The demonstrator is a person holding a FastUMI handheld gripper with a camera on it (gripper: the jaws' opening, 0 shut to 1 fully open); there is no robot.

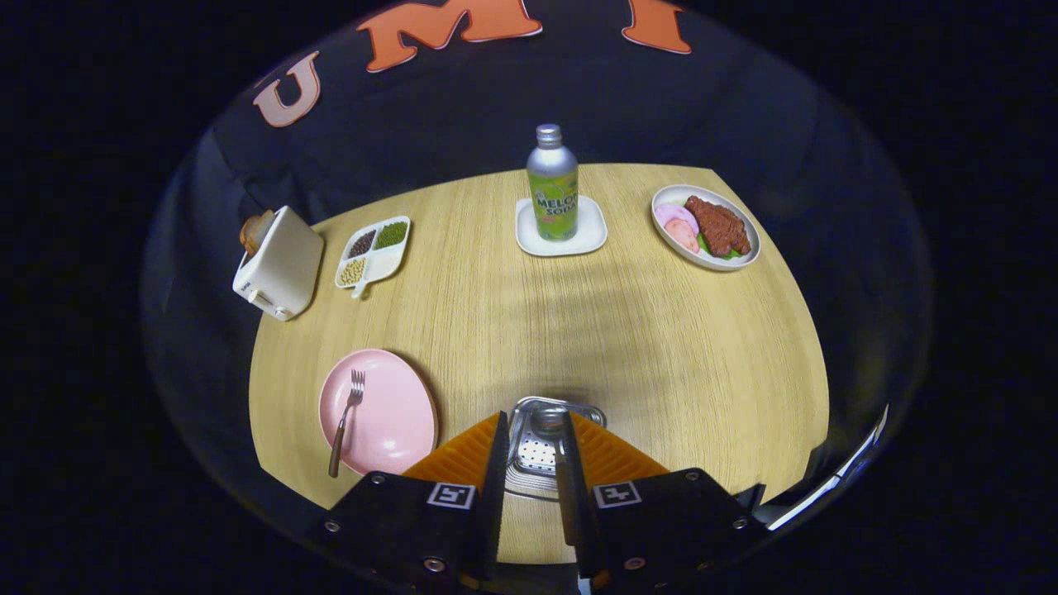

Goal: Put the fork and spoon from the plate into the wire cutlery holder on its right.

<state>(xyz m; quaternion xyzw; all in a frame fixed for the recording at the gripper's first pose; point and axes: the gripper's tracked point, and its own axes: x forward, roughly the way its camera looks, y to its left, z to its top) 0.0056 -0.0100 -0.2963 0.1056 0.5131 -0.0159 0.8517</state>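
1. The gripper [533, 430] hangs directly over the wire cutlery holder [541, 450], its fingers drawn close together with only a narrow gap between them.
2. A slim metal handle, seemingly the spoon [563, 483], stands in that gap along the right finger; whether both fingers press on it cannot be told.
3. The holder sits on the wooden desk [579, 330], just right of the pink plate [384, 413].
4. The fork [347, 417] lies on the plate, tines pointing away from the gripper, its brown handle reaching over the near rim.
5. Beyond the fingers a soda bottle [552, 186] stands upright on a white square coaster [562, 231].
6. Far left stand a toaster [277, 263] and a divided tray of beans [374, 250]; far right, a plate of meat [705, 227].
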